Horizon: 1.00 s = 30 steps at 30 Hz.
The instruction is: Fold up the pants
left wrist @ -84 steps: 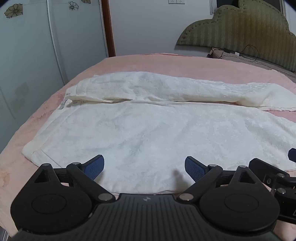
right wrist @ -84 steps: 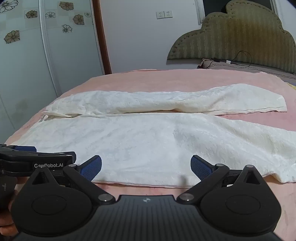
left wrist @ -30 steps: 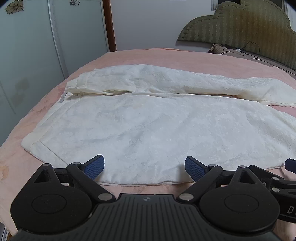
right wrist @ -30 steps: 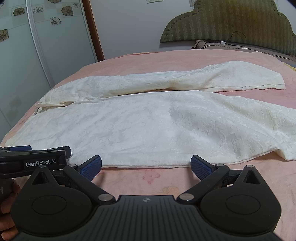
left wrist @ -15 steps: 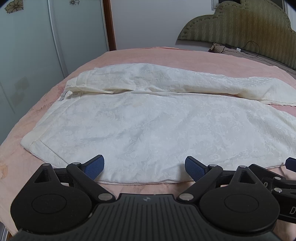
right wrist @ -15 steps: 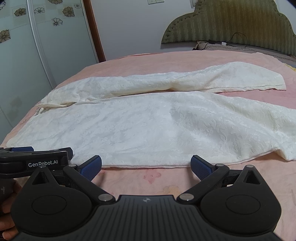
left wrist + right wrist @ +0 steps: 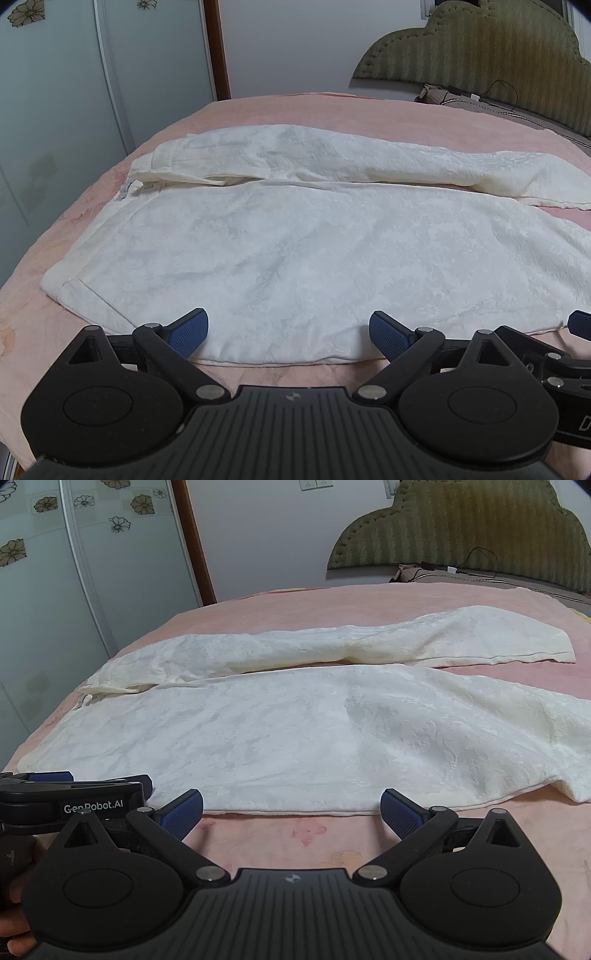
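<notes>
Pink bedding covered the bed, with a padded green headboard at its far end and frosted wardrobe doors printed with flowers on the left. White pants lay spread flat across the bed, waistband toward the left and both legs running to the right, the farther leg lying just beyond the nearer one.

The left tool had its blue-padded fingers spread wide apart and held nothing; both tips sat over the near hem of the pants, though whether the pads touched the cloth could not be told. The right tool was likewise spread wide and empty, its tips at the near edge of the cloth, with bare pink sheet showing between them.

Each tool appeared at the edge of the other's view, so the two stood just beside each other along the near side of the bed. A strip of sheet lay uncovered in front of the pants' near edge, and more bare bedding stretched beyond the far leg toward the headboard.

In the left wrist view the nearer leg ran out of frame on the right. In the right wrist view that leg's cuff end folded over near the right border. Part of a hand showed at the lower left corner of that view, mostly cut off.
</notes>
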Motion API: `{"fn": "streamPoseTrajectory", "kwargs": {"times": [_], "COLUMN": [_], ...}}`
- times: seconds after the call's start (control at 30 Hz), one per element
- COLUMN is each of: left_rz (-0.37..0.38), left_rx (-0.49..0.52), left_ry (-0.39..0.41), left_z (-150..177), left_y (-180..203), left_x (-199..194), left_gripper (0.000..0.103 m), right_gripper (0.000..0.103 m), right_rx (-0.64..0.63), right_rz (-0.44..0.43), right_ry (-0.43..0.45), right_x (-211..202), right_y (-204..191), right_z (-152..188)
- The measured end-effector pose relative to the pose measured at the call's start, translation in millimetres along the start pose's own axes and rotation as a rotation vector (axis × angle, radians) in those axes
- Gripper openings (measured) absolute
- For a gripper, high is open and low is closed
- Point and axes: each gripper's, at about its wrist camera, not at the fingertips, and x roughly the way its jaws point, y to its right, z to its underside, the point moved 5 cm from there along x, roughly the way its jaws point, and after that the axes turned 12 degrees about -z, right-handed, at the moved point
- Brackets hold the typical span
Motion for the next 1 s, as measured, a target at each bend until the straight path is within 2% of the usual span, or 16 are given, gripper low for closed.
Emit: {"fn": "streamPoseTrajectory", "kwargs": {"times": [0.67, 0.9, 1.0], "left_rz": [0.001, 0.004, 0.014], "left_rx": [0.002, 0.012, 0.020], "left_ry": [-0.002, 0.009, 0.028], "left_z": [2.3, 3.3, -2.8], "left_y": [1.6, 4.8, 5.6], "left_x": [-0.2, 1.0, 1.2], "left_gripper": [0.096, 0.096, 0.096], "right_gripper": [0.103, 0.103, 0.103], "right_rx": [-0.004, -0.032, -0.088], "right_rz": [-0.037, -0.040, -0.057], "right_ry": [0.019, 0.037, 0.071], "right_x": [-2.9, -4.4, -6.3], "right_y": [-3.6, -6.4, -9.2], "right_z": [-0.2, -3.4, -16.7]}}
